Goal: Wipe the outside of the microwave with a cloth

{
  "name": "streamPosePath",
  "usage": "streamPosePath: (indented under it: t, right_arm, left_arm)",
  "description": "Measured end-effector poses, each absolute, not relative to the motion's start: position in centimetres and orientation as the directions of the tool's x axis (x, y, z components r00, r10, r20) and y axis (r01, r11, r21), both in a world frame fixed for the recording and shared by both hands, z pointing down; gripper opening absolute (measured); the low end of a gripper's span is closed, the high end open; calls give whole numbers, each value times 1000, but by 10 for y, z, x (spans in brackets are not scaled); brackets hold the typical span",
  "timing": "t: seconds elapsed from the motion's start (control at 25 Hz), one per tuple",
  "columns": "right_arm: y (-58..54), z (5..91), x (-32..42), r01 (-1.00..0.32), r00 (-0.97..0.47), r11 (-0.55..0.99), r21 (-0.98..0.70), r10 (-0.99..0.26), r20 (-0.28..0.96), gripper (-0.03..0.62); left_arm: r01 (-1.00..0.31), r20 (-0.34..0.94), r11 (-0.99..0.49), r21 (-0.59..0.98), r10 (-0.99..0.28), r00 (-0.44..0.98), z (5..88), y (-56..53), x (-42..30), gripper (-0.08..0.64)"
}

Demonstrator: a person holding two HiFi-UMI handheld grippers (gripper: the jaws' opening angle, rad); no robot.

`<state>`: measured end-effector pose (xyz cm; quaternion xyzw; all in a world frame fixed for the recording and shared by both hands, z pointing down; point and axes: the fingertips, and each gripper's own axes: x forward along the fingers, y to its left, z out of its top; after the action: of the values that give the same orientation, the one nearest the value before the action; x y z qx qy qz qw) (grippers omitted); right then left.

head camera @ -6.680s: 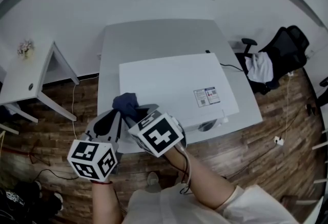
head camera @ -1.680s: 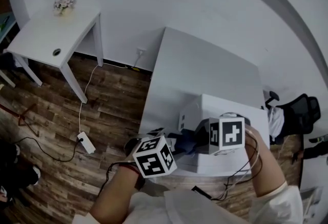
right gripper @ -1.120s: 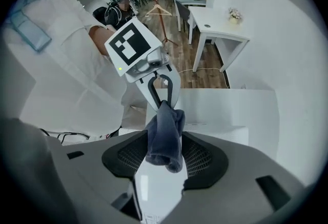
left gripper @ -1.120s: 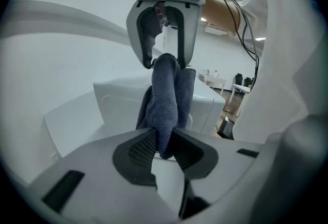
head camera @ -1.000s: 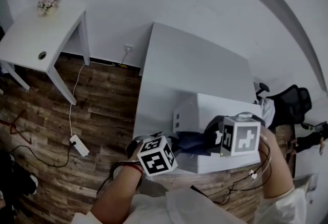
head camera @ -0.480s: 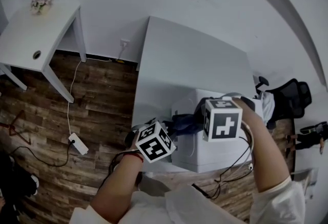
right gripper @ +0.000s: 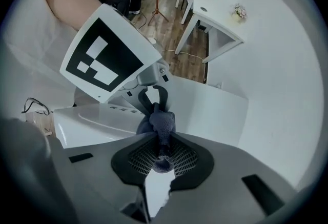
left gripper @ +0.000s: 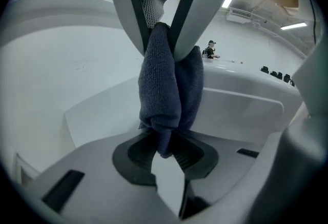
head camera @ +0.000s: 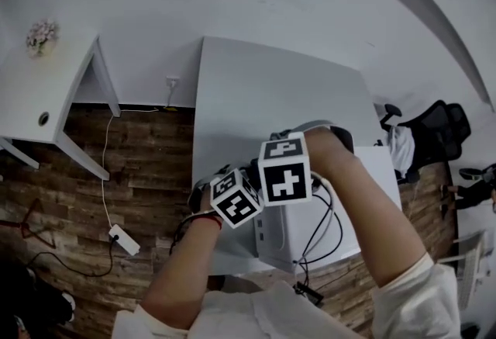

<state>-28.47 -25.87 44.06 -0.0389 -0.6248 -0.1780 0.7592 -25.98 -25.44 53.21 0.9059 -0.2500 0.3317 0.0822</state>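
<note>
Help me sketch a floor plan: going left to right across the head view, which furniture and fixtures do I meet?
Small side table → power strip on the floor → wall socket → large white table → black office chair.

No words, brands or numbers legible anywhere, only letterless black-and-white square patterns on the left gripper's cube, the same kind on the right gripper's cube just beside it at two o'clock

Dark blue cloth: bunched, clamped at both ends between jaws. White microwave: upright on the counter, near its edge.
</note>
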Motion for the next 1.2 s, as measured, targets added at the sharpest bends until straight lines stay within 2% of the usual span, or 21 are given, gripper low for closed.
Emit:
streamPosePath:
  t: [0.2, 0.8, 1.2]
  right_arm:
    - [-254, 450, -287, 330, 171, 932, 152, -218, 961, 64]
    - [-172, 463, -276, 268, 170, 963, 38, -86, 982, 61]
    - [-131, 468, -272, 248, 178, 968, 28, -74, 981, 61]
  left_arm:
    - [-489, 648, -872, 9, -367, 667, 545, -250, -255, 74]
    - [-376, 607, -926, 25, -285, 742, 555, -172, -241, 72]
    - [-344, 601, -938, 33, -256, 757, 560, -131, -238, 72]
